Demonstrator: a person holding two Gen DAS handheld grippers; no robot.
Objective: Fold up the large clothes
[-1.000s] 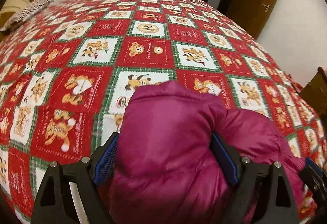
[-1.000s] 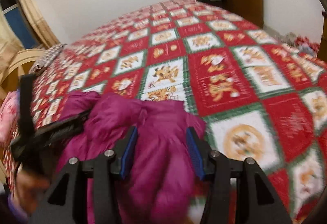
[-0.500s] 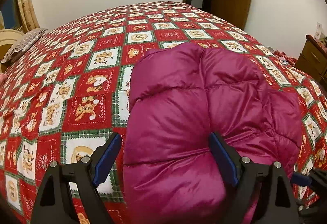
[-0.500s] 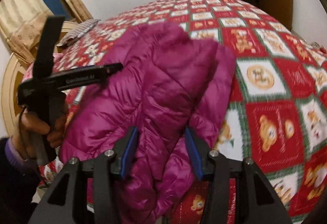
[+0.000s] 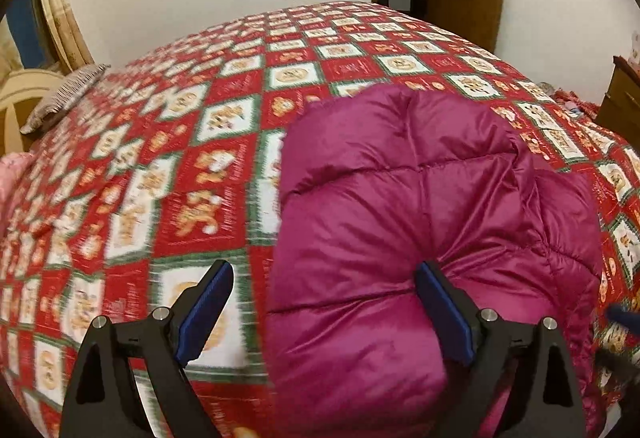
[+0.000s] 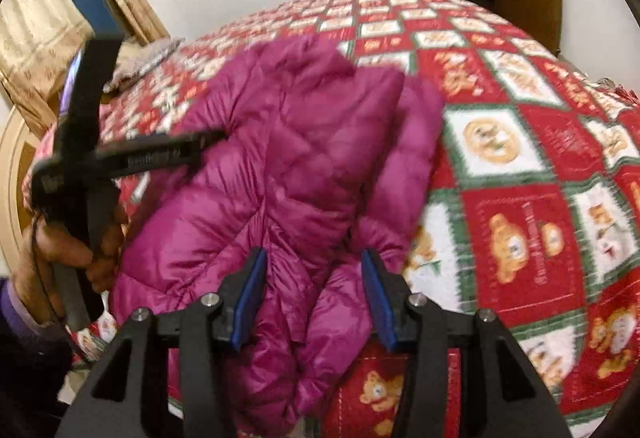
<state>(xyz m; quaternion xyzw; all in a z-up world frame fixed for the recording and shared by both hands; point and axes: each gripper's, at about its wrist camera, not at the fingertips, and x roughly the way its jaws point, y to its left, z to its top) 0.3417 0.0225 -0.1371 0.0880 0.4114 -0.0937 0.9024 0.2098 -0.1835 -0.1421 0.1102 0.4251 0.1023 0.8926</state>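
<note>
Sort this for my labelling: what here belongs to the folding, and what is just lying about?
Job:
magenta puffer jacket
left tool
right tool
patterned bedspread, the folding surface

Lying about:
grey striped pillow
wooden dresser

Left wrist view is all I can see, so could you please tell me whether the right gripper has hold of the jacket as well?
Observer: Yes, the right gripper is shut on a bunched fold of the jacket.
Operator: Thank you. Can you see my left gripper from the right wrist view?
Observer: Yes. At the left edge of that view, a hand is wrapped around the handle of the left gripper.
Operator: Is anything showing behind that hand?
Observer: Only a purple sleeve cuff at the wrist.
</note>
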